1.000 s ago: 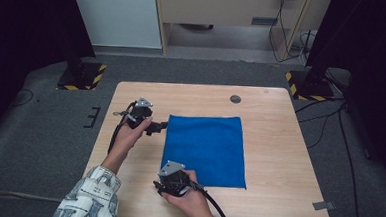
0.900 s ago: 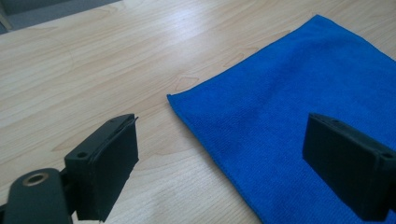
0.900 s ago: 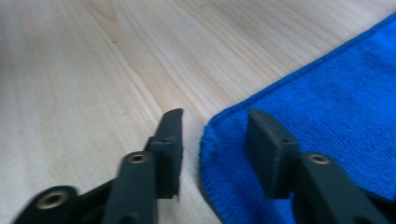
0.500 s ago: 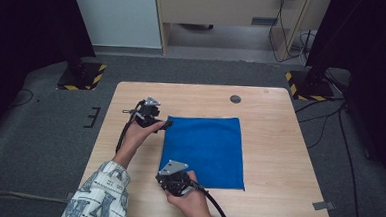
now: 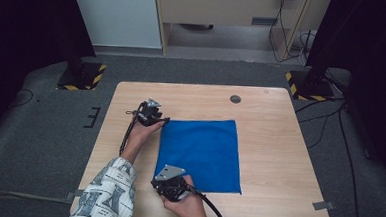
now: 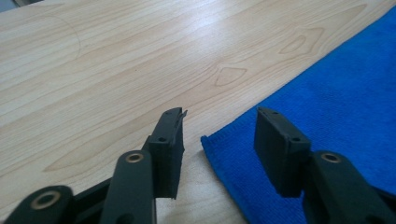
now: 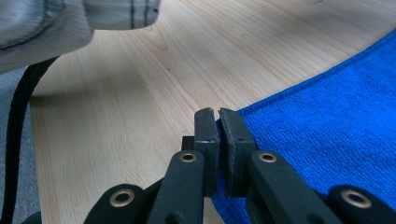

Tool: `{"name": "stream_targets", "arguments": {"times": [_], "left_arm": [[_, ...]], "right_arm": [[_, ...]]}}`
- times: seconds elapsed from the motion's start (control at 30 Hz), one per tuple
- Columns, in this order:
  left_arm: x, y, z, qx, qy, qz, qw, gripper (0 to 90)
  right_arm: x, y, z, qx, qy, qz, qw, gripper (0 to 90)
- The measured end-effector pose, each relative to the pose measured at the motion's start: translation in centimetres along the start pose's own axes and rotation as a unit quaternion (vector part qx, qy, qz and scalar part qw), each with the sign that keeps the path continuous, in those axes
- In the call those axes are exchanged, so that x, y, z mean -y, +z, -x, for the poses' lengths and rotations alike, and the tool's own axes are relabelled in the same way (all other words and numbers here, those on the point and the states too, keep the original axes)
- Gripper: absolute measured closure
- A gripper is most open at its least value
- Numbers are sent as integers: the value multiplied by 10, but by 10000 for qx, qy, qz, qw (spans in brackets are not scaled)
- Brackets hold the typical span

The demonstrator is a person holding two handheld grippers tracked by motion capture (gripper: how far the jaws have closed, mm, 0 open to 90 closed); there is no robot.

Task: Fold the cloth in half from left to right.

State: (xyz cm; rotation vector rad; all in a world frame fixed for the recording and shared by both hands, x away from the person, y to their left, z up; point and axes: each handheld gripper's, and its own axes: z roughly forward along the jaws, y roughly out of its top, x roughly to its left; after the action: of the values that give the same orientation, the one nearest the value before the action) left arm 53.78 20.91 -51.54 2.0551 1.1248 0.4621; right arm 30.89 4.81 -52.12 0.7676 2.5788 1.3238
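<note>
A blue cloth [image 5: 201, 154] lies flat on the wooden table [image 5: 279, 143]. My left gripper [image 5: 163, 120] sits low at the cloth's far left corner. In the left gripper view its jaws [image 6: 220, 116] stand apart and have just been closing, with the cloth corner [image 6: 224, 144] between them and no pad touching it. My right gripper [image 5: 158, 181] is at the cloth's near left corner. In the right gripper view the gripper [image 7: 217, 116] is shut, pinching the cloth's edge [image 7: 327, 116].
A small dark round grommet [image 5: 235, 98] sits in the tabletop near the far edge. A patterned sleeve [image 7: 70, 18] and a black cable [image 7: 18, 116] hang over the table's left side. Stands with striped bases [image 5: 82, 77] flank the table on the floor.
My left gripper has moved right and down to the cloth's far left corner, and its jaws have narrowed. The right gripper has stayed at the near left corner.
</note>
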Motion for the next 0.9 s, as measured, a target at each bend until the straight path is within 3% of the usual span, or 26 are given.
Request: {"name": "stream_targets", "arguments": {"times": [0.1, 0.33, 0.43, 0.63, 0.77, 0.9], "left_arm": [[3, 5, -3, 41, -63, -63, 10000, 557], [7, 13, -3, -5, 14, -206, 9998, 577], [8, 13, -6, 4, -95, -146, 9998, 601], [8, 12, -2, 195, -32, -230, 9995, 773], [6, 11, 1, 120, -82, -276, 9995, 887], [1, 5, 3, 51, -82, -87, 9999, 896]], "right_arm": [[1, 0, 0, 3, 17, 3, 10000, 865], [4, 0, 2, -19, 75, -4, 10000, 860], [5, 0, 1, -26, 89, -10, 10000, 859], [5, -1, 2, -27, 125, 20, 9999, 859], [5, -2, 2, 2, 119, 41, 9999, 859], [4, -3, 1, 21, 116, 54, 9999, 858]]}}
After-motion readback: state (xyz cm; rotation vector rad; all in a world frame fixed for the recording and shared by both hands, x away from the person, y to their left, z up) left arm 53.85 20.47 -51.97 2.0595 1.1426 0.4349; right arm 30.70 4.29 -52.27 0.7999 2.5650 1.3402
